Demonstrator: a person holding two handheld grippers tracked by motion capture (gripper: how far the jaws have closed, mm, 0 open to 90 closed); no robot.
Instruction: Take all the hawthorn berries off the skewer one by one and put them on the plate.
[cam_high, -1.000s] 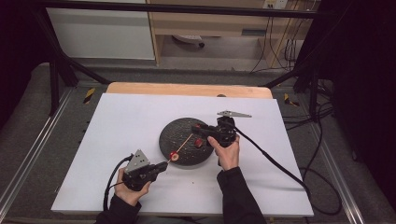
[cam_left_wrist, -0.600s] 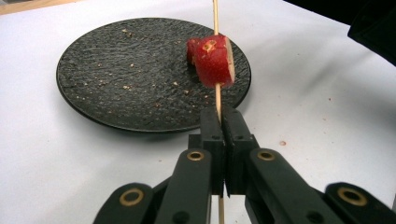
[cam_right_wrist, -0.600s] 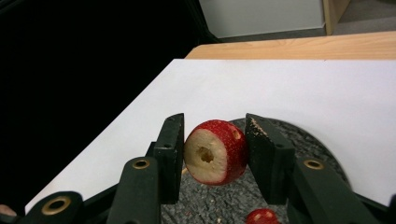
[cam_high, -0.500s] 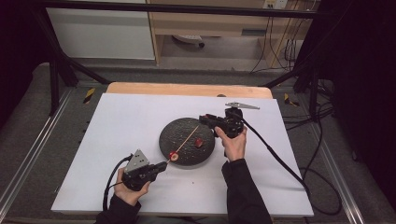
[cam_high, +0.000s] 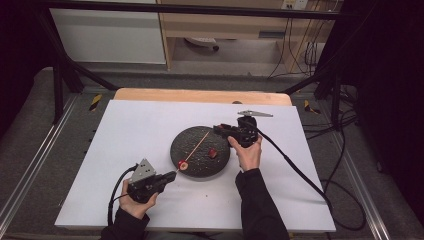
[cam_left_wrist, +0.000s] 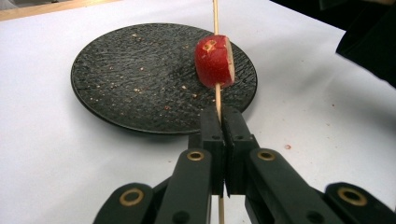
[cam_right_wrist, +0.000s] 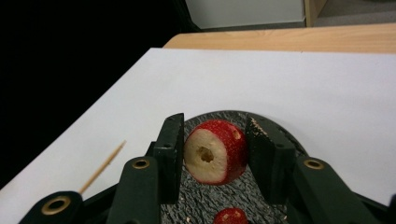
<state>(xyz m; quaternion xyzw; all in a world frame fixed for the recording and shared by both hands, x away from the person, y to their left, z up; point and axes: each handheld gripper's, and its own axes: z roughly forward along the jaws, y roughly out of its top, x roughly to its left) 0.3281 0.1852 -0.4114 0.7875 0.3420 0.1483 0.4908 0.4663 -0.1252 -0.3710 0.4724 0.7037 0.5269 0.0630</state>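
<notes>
Right gripper (cam_right_wrist: 214, 154) lifted w/ round red slice (cam_right_wrist: 215, 151) clamped; left gripper (cam_left_wrist: 223, 135) pinching thin skewer (cam_left_wrist: 217, 95).

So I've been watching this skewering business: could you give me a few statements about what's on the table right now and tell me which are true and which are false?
1. The left gripper is shut on the thin wooden skewer. True.
2. One red radish piece is threaded on that skewer. True.
3. The round black textured plate sits on a green cloth. False: it sits on a white table cover.
4. The right gripper is empty. False: it grips a red radish piece with a hole through its pale cut face.
5. Another small red piece lies on the plate. True.
</notes>
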